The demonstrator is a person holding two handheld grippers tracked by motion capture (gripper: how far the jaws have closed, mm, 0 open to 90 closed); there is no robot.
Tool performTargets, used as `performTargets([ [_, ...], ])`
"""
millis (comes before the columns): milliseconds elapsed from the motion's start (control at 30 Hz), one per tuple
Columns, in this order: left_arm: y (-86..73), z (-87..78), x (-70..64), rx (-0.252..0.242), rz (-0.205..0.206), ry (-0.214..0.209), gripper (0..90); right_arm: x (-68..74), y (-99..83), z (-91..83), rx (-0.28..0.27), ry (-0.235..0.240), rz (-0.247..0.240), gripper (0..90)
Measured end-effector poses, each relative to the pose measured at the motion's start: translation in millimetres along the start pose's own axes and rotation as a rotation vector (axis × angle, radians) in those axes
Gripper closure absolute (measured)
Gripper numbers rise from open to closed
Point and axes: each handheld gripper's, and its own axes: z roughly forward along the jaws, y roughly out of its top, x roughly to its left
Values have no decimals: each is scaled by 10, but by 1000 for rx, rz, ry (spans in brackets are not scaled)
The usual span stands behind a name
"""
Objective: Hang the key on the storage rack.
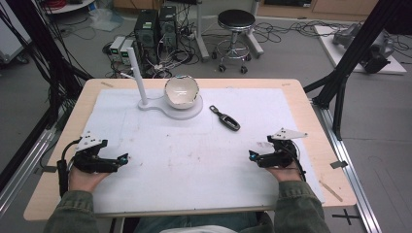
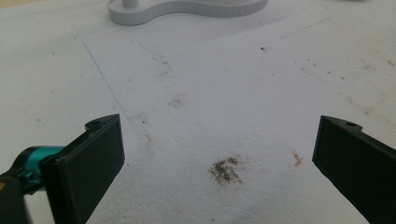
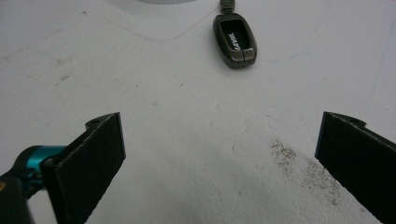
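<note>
A dark car key fob (image 1: 225,118) lies on the white mat (image 1: 194,150), right of centre; in the right gripper view the fob (image 3: 235,39) sits well ahead of the jaws. A white bowl (image 1: 181,91) rests on a white stand (image 1: 171,108) with an upright post (image 1: 137,73) at the back. My left gripper (image 1: 124,158) rests at the mat's left side, open, nothing between its jaws (image 2: 219,163). My right gripper (image 1: 252,156) rests at the right, open and empty (image 3: 219,158). The stand's base (image 2: 187,8) lies far ahead in the left gripper view.
The wooden table (image 1: 311,121) edges frame the mat. Behind the table stand a black stool (image 1: 235,29), computer towers (image 1: 155,29) and cables on the floor. Black frame struts (image 1: 350,63) rise at the right and left.
</note>
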Motion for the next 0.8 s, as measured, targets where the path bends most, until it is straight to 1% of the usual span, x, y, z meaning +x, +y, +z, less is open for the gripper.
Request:
performTargets([
  [233, 4, 12, -5, 2, -4, -5, 27, 7, -17, -28, 0, -8, 1, 5],
  [467, -4, 15, -14, 25, 10, -5, 27, 3, -13, -7, 4, -3, 5, 5],
  [800, -4, 20, -16, 23, 6, -7, 27, 5, -13, 4, 12, -2, 2, 5],
])
